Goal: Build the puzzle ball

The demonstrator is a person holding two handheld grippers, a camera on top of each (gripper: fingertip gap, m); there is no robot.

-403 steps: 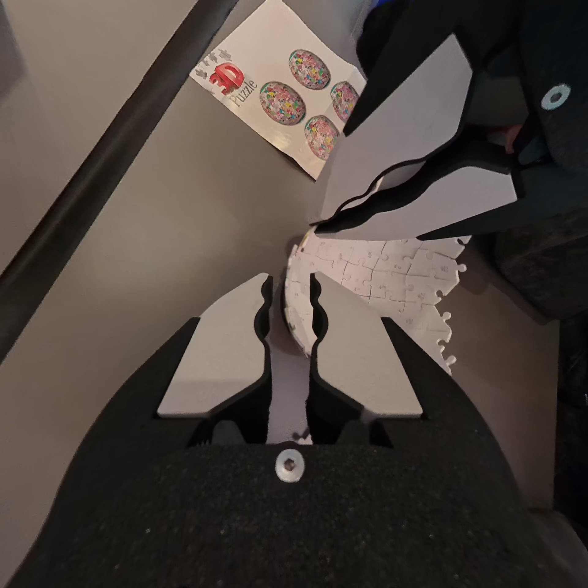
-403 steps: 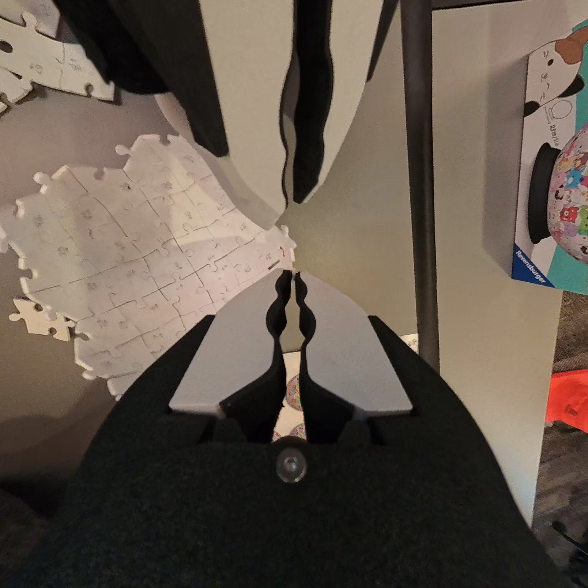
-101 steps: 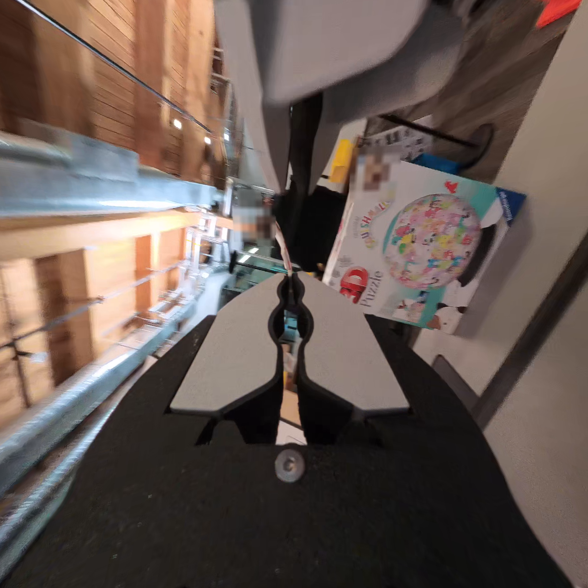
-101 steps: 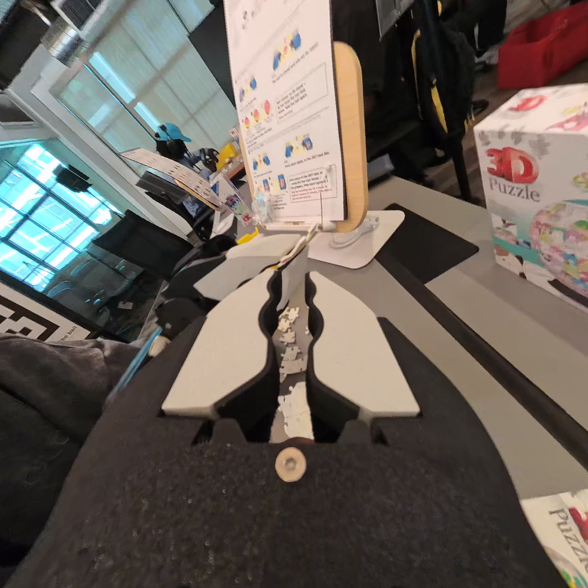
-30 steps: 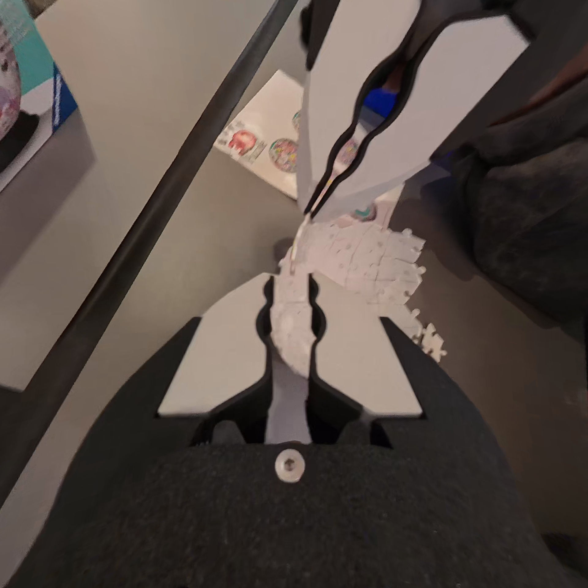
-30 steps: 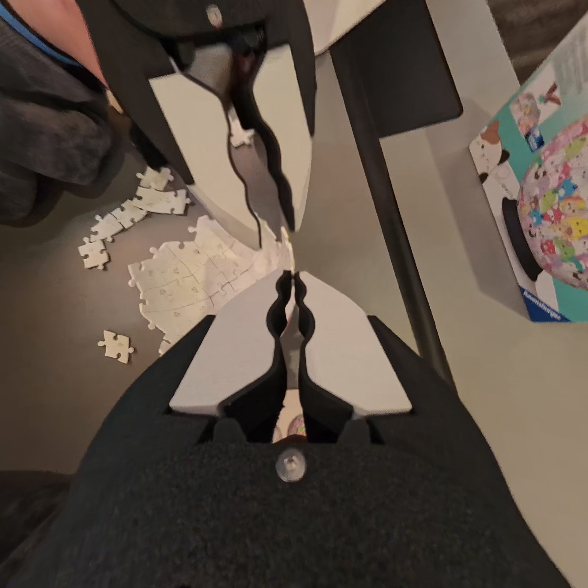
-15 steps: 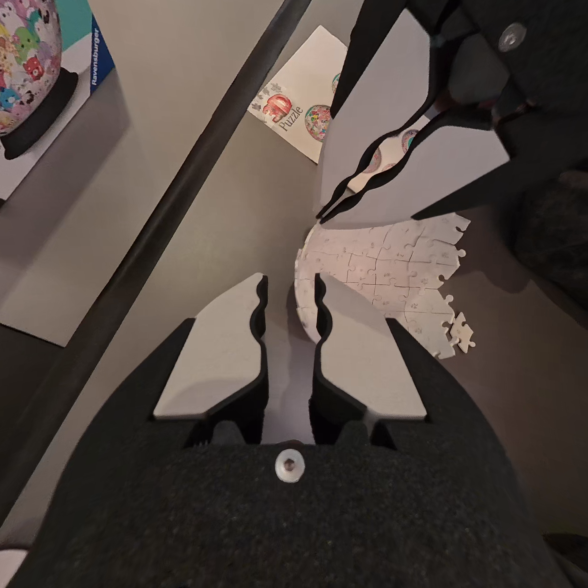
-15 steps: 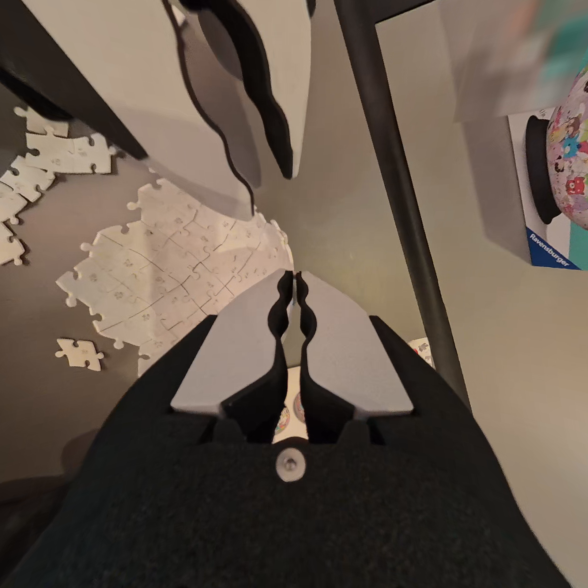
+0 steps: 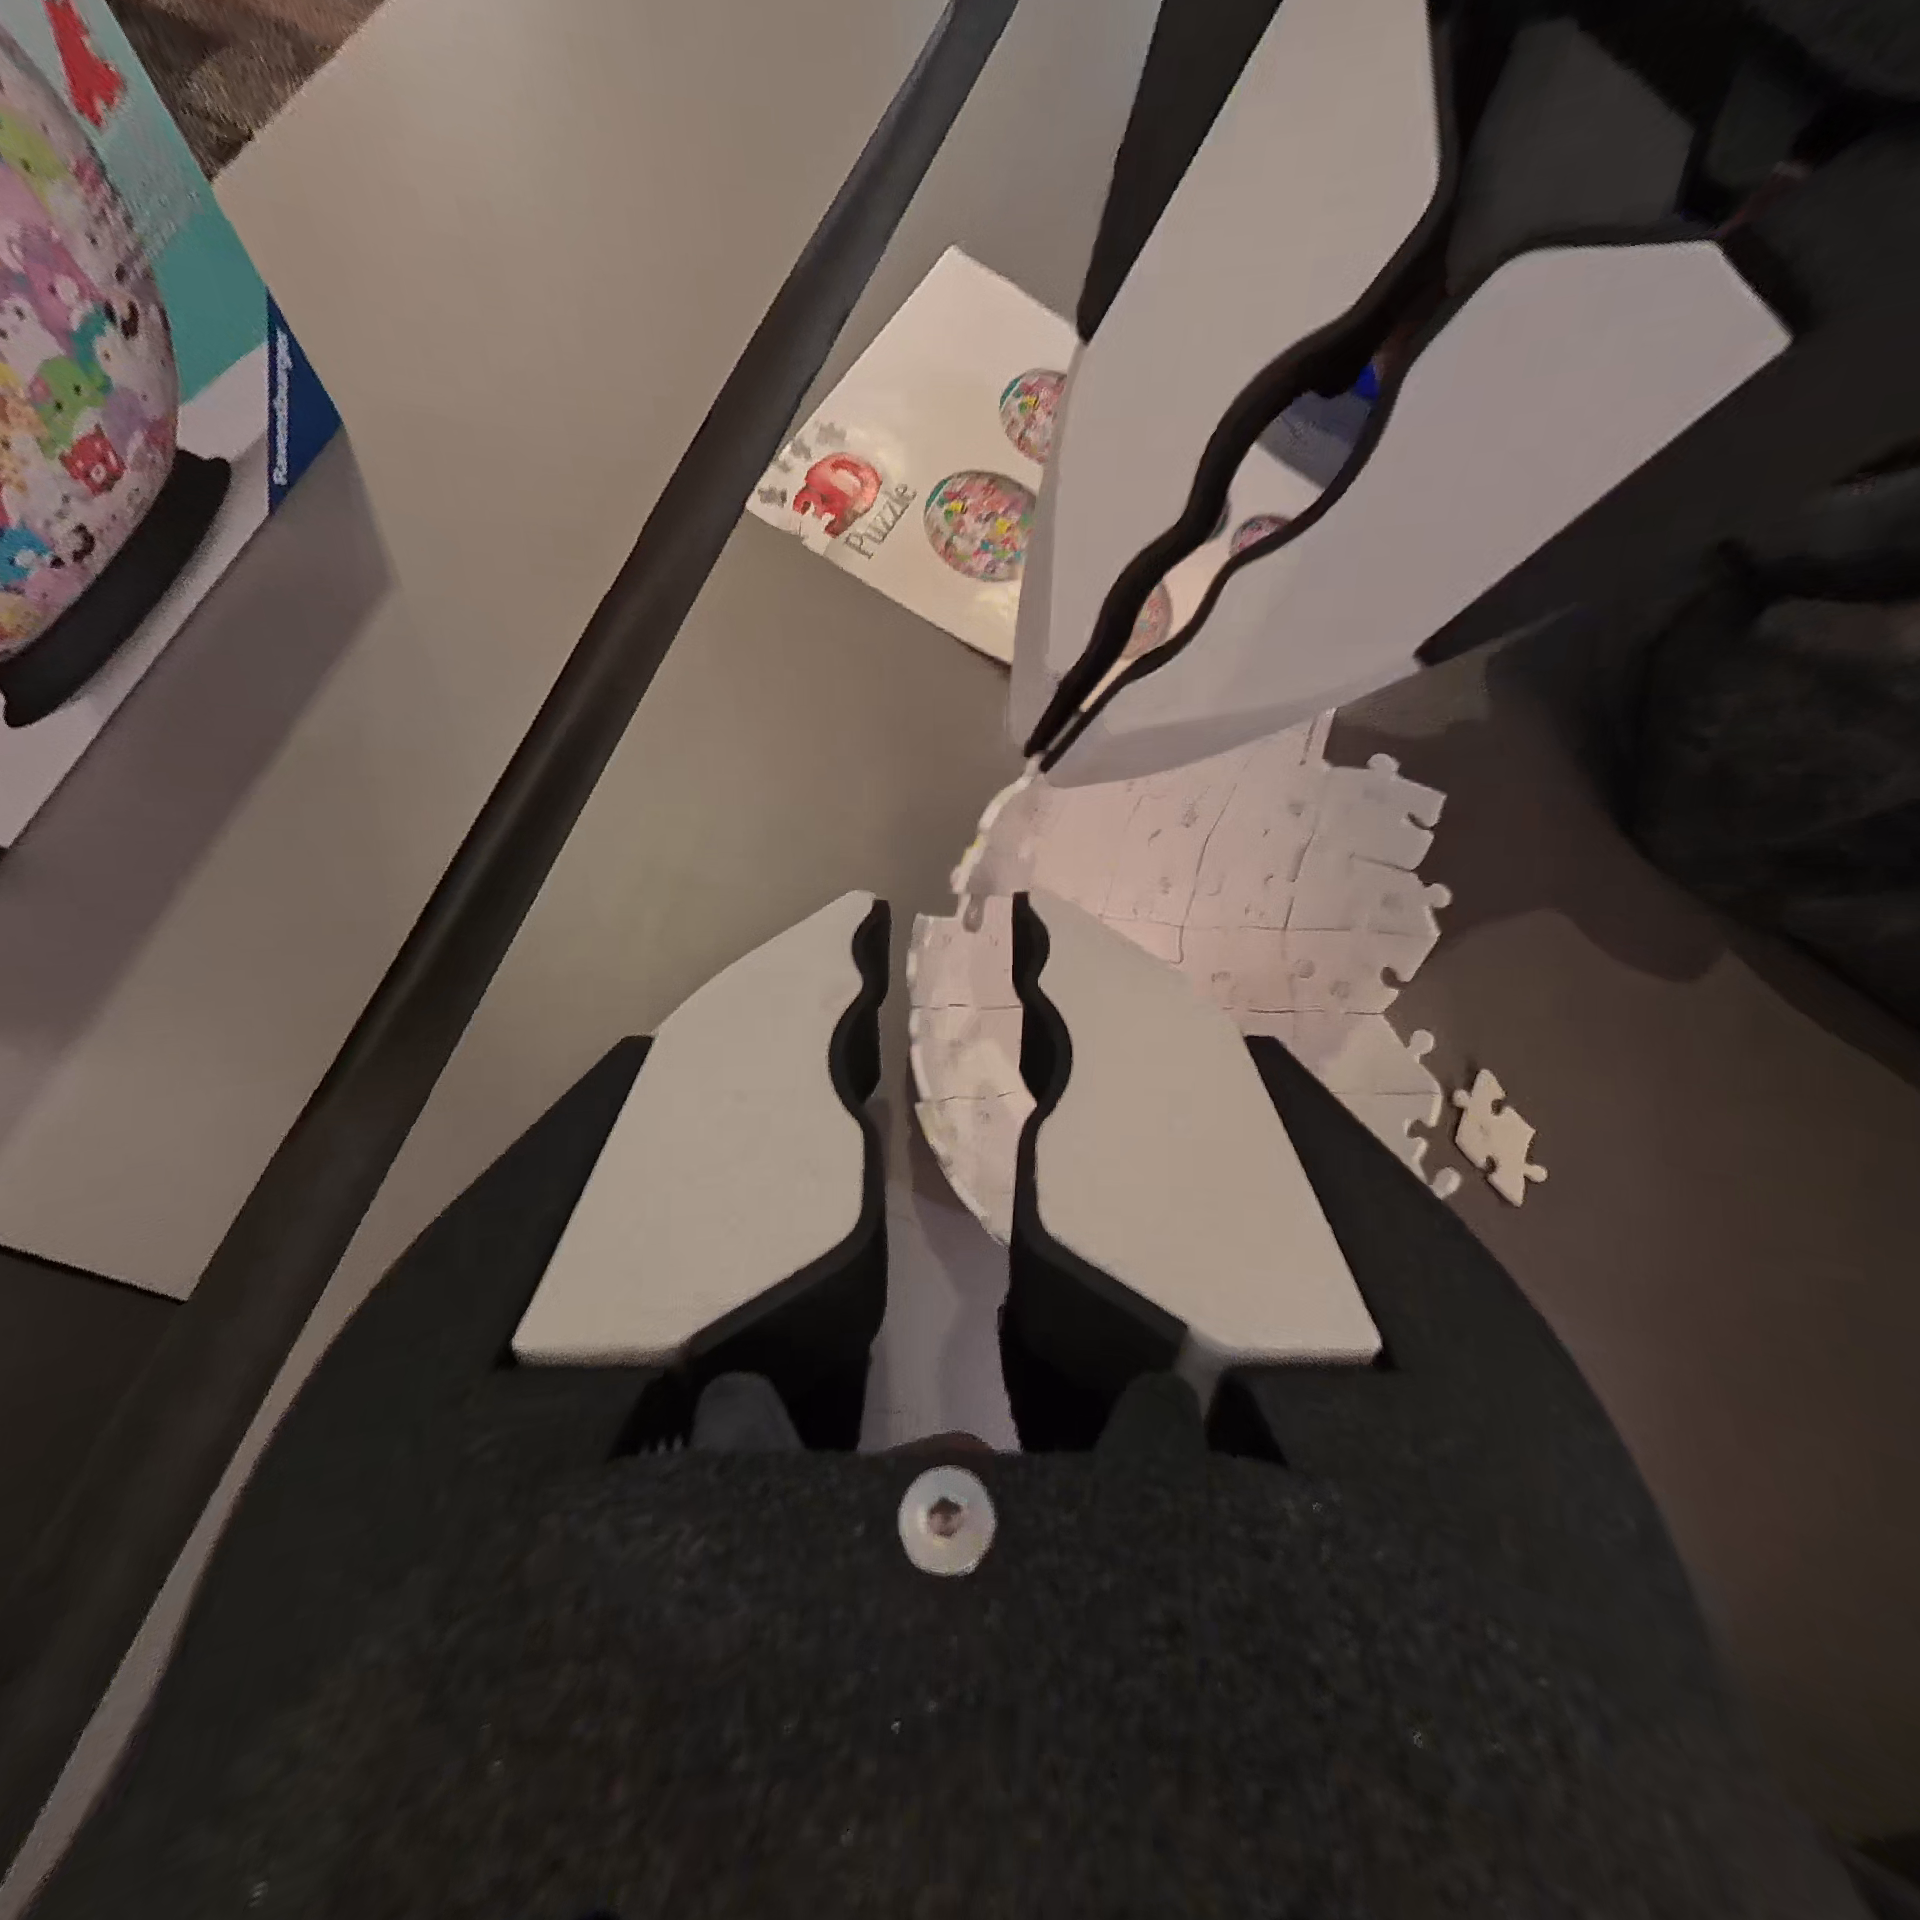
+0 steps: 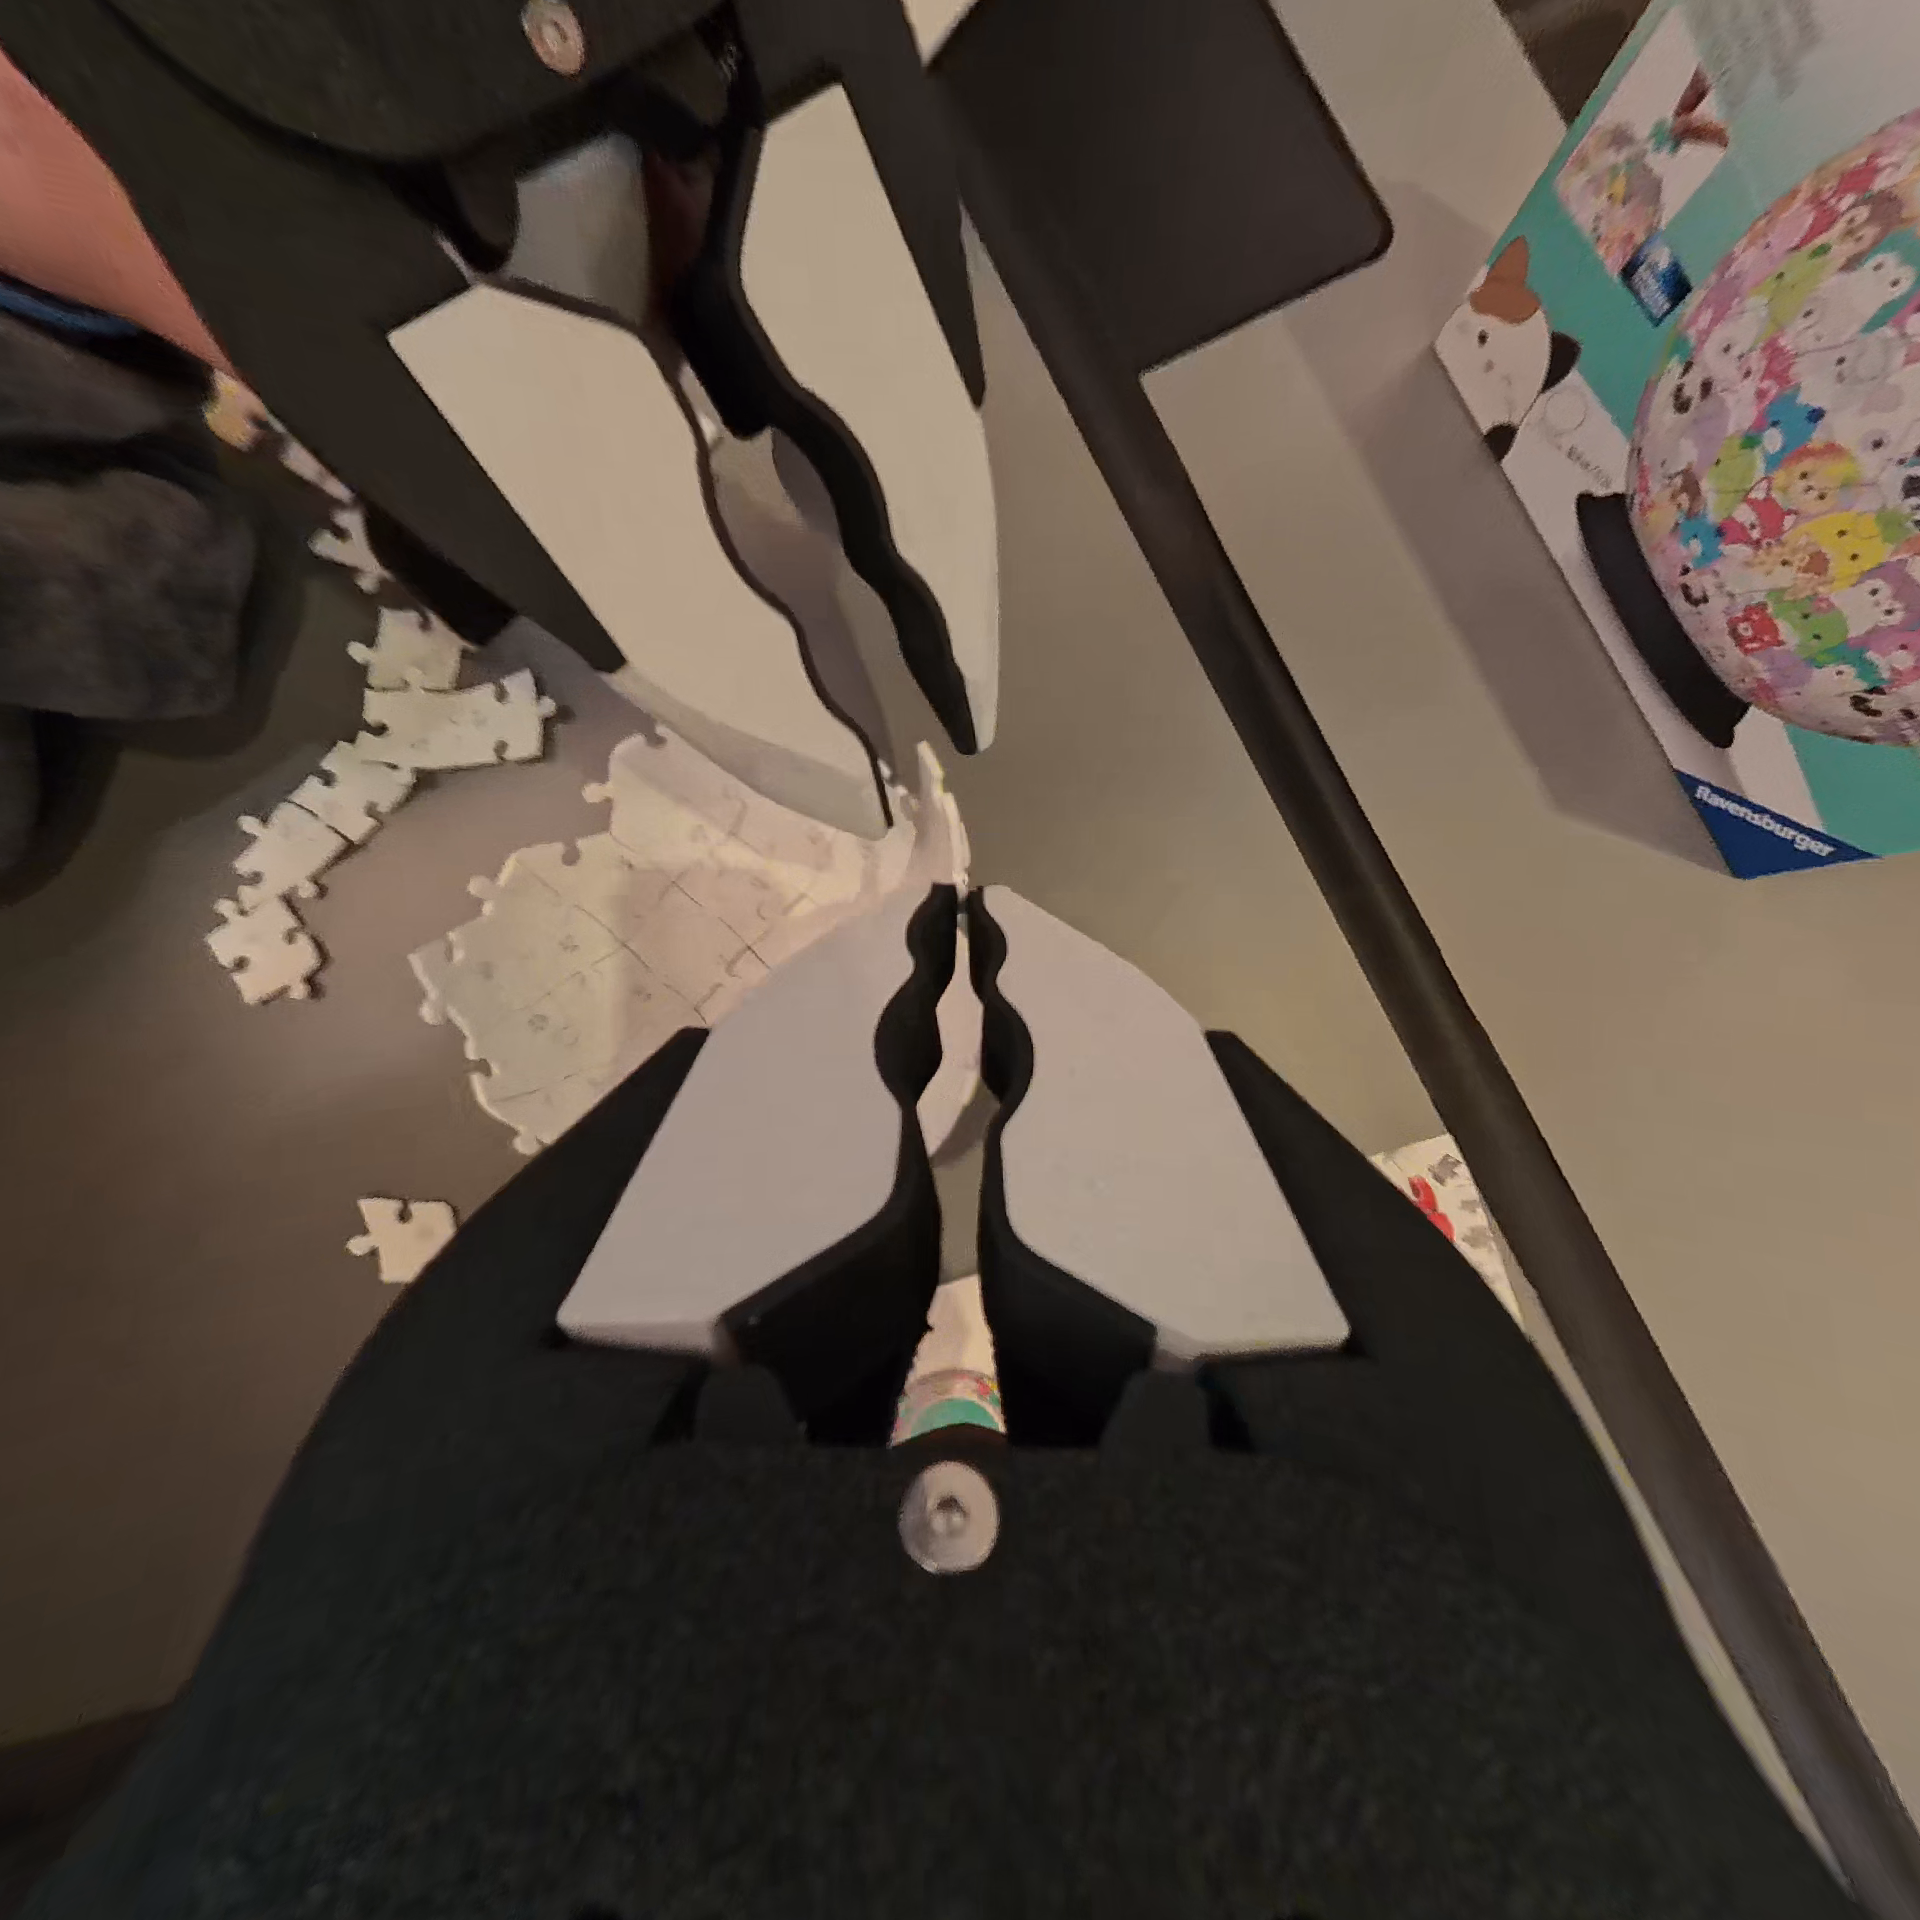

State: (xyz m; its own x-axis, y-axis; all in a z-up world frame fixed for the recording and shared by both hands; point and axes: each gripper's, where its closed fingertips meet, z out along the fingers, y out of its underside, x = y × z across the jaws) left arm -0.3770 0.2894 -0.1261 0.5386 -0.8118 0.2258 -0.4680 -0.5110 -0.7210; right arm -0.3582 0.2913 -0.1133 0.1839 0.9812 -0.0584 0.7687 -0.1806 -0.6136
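Note:
A partly built puzzle ball shell [image 9: 1257,883], white inner side up, lies on the grey table; it also shows in the right wrist view [image 10: 623,935]. My left gripper [image 9: 951,914] is open, its fingers either side of the shell's near rim. In the right wrist view it [image 10: 925,769] hangs over the shell from above. My right gripper [image 10: 961,894] is shut on a thin puzzle piece held edge-on, its tip at the shell's rim. In the left wrist view it [image 9: 1039,750] comes in from the upper right and touches the rim's top.
Loose white pieces [image 10: 312,852] lie left of the shell, and single ones [image 9: 1496,1138] [image 10: 405,1236] beside it. A printed leaflet [image 9: 914,499] lies behind. The puzzle box [image 10: 1766,468] stands past a dark bar [image 9: 582,727] between tabletops. A dark sleeve [image 10: 94,582] is at left. Only a small space, under 4 cm, lies between the two pairs of fingers.
The piece was lifted and passed between the grippers, then brought back down. In the last half second the right gripper's tip has come onto the rim and the left jaws have narrowed slightly.

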